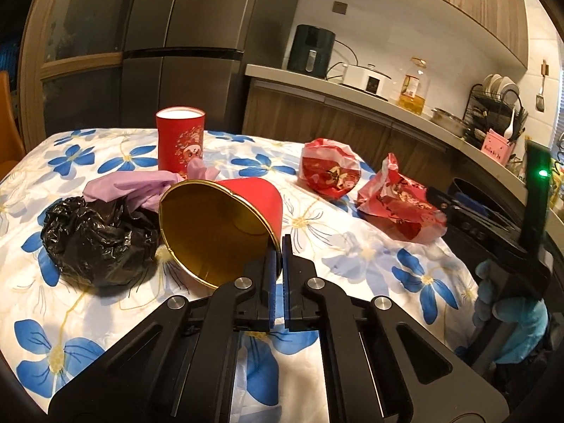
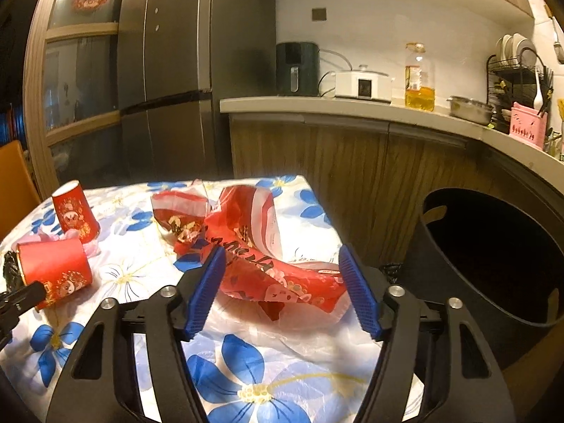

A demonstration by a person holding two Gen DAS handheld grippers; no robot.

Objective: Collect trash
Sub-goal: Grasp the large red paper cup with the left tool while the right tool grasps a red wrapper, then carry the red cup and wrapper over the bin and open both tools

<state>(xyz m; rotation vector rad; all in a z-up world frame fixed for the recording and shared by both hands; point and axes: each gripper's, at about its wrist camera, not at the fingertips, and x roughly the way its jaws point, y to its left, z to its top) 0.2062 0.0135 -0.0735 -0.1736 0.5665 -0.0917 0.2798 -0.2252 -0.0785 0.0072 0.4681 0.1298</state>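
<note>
Tipped red cup (image 1: pixel 225 225) rim pinched by left tongs (image 1: pixel 282 257)

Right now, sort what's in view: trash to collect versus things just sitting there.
Trash job: tipped red paper cup in left gripper; upright red cup; black bag; purple glove; red wrappers; bin.
Bystanders: air fryer, oil bottle, dish rack.

Red cups (image 1: pixel 225 225), black bag (image 1: pixel 95 243), lilac glove (image 1: pixel 130 187), blue-flowered white tablecloth (image 1: pixel 387 264).
</note>
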